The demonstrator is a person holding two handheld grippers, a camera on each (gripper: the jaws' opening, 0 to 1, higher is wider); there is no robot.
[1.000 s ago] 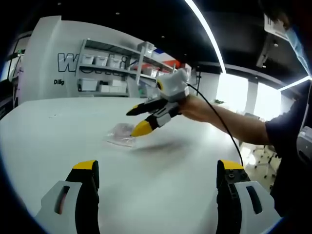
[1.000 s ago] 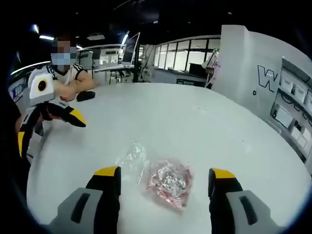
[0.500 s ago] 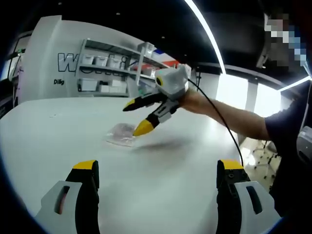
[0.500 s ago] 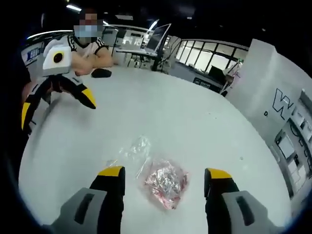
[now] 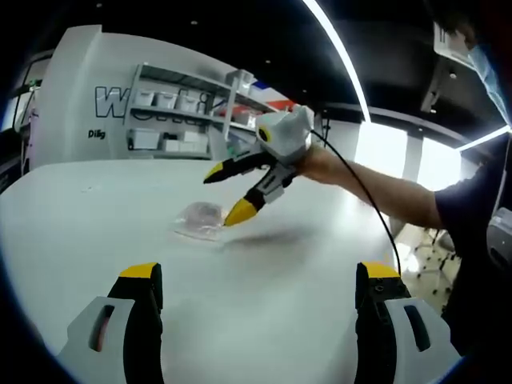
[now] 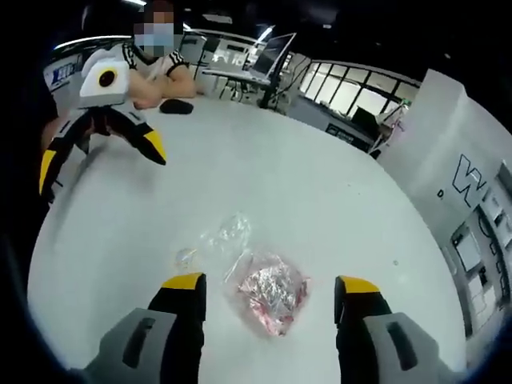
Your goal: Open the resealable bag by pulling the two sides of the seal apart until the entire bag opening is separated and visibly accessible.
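Note:
A clear resealable bag (image 6: 270, 293) with crumpled pink-red contents lies flat on the white table (image 6: 280, 184), its empty transparent end (image 6: 230, 234) pointing away from me. My right gripper (image 6: 270, 285) stands open just above it, one jaw on each side, touching nothing. In the left gripper view the bag (image 5: 200, 221) lies far ahead, and the right gripper (image 5: 226, 192) hovers open over it with its yellow tips pointing down. My left gripper (image 5: 258, 276) is open and empty, well back from the bag; it also appears as the left gripper (image 6: 100, 164) at the table's left edge.
A person (image 6: 160, 80) sits at the far side with arms resting on the table, next to a small black object (image 6: 176, 106). Shelving with bins (image 5: 184, 120) stands against the white lettered wall behind the table. A cable (image 5: 360, 200) trails from the right gripper.
The right gripper has tilted its tips further down over the bag and shifted slightly, so its view looks more steeply at the table. The bag and the left gripper have stayed put.

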